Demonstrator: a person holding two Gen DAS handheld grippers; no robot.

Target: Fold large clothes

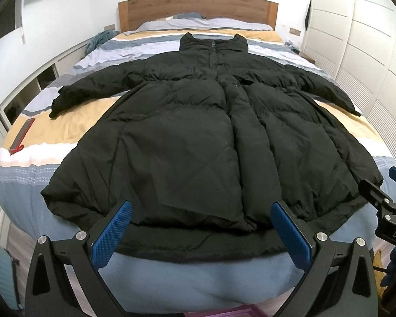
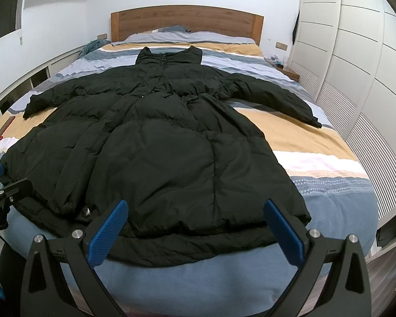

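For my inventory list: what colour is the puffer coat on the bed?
Black; the puffer coat shows best in the right wrist view.

The coat (image 1: 198,132) hides much of the bed (image 1: 52,126); the right gripper (image 1: 382,206) is cut off at the picture's edge.

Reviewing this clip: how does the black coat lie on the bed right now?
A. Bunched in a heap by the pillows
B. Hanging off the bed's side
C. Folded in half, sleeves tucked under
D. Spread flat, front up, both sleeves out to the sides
D: the coat lies spread flat on the bed with its zipped front up, collar toward the headboard, and both sleeves stretched out sideways; both tools are open and hold nothing.
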